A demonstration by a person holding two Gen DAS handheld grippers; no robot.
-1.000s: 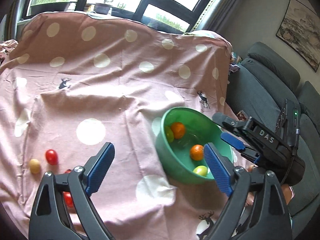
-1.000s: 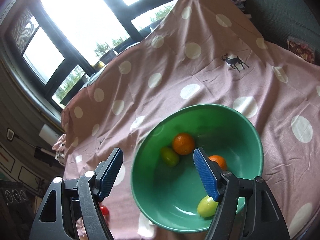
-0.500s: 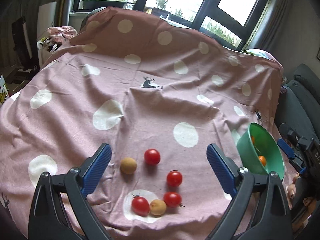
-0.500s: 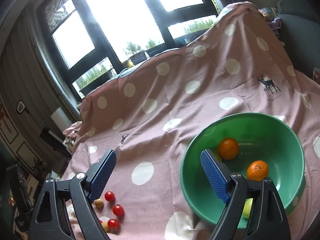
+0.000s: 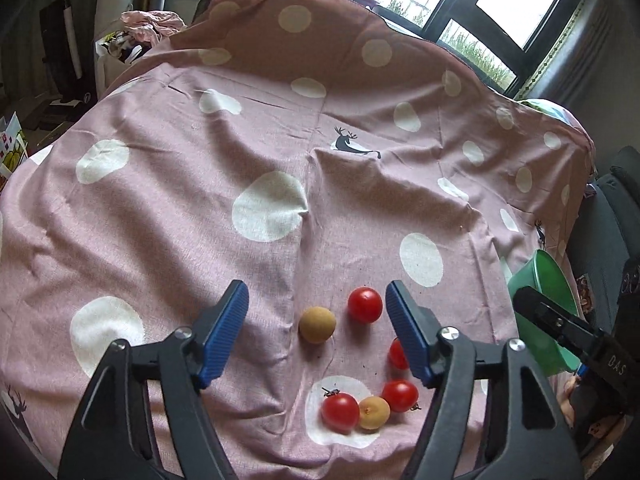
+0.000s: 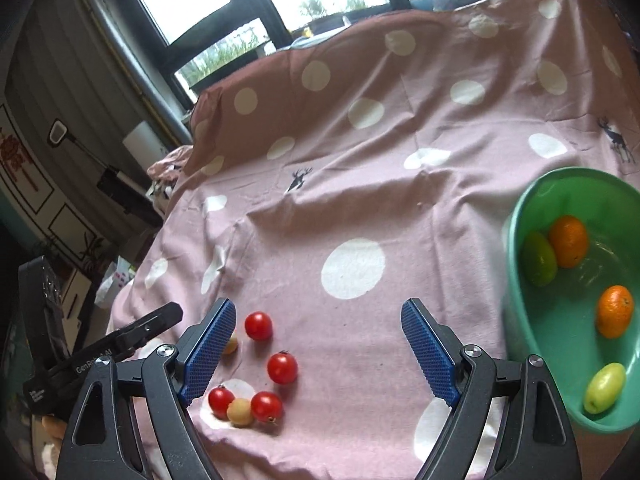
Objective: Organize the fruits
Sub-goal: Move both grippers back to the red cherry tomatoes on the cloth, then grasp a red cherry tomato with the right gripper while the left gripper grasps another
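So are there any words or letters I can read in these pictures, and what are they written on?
"DAS" in white, on the black right gripper in the left wrist view.
"GenRob", with the rest hidden behind a finger, on the black left gripper in the right wrist view.
A small white label lower on that gripper is too blurred to read.
The pink cloth shows only dots and deer, no words.

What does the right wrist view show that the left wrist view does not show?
Only the right wrist view shows inside the bowl: two oranges, a green fruit and a yellow-green fruit. Only the left wrist view shows both tan fruits whole. Both show the spotted cloth, four red tomatoes and the bowl.
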